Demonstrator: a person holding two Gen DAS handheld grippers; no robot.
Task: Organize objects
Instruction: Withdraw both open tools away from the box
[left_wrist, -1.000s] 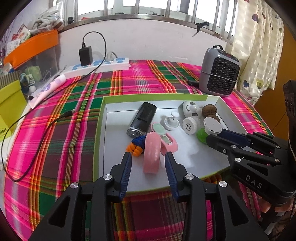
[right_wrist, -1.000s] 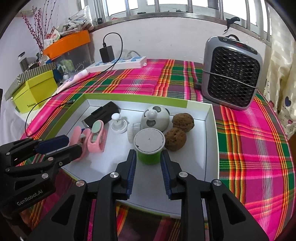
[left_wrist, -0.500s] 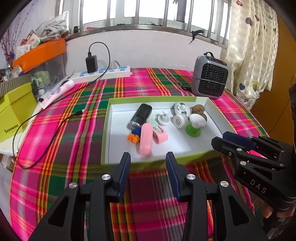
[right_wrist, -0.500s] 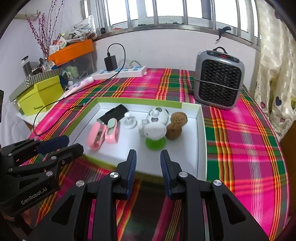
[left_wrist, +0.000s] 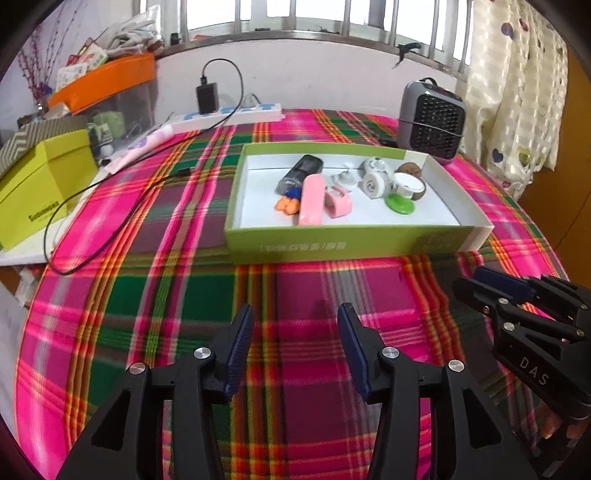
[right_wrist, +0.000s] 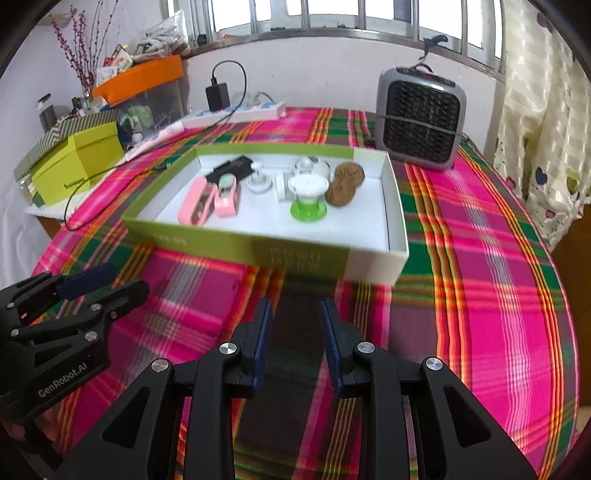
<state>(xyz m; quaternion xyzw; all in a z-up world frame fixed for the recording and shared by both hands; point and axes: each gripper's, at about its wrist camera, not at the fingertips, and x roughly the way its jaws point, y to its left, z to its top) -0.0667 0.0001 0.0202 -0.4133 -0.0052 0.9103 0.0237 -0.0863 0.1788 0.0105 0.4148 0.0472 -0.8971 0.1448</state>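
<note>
Bright barred window behind, pale wall, and a round table under a loud pink-and-green plaid cloth (left_wrist: 155, 295). Along the back edge, a power strip (right_wrist: 236, 112) with a black charger plugged in, parked by the wall, probably to keep the cord out of the working area. Off to the right, a small grey heater (right_wrist: 421, 118), well apart from the tray.

Centre stage: a shallow green-sided tray (left_wrist: 343, 245) with a white floor. Inside, everything gathered toward the back half. A long pink case (left_wrist: 310, 199) lying flat, touching a smaller pink clip-like piece (left_wrist: 338, 203) just beside it. Behind those, a dark device (left_wrist: 301, 171), and peeking from under the case something orange and blue, too small to name for sure. To the right, a green-footed cup with a white lid (right_wrist: 308, 197) standing upright, two brown nut-like balls (right_wrist: 343, 182) tucked against each other near the corner, white round pieces between. Nothing loose on the cloth, so sorting looks finished or nearly so.

Left gripper (left_wrist: 295, 350) hanging over bare cloth in front of the tray, jaws opening, nothing between them. Right gripper (right_wrist: 295, 343) likewise over the cloth, short of the tray wall, jaws a narrow gap apart and empty. Both clear of the tray, well placed for leaving the contents undisturbed.
</note>
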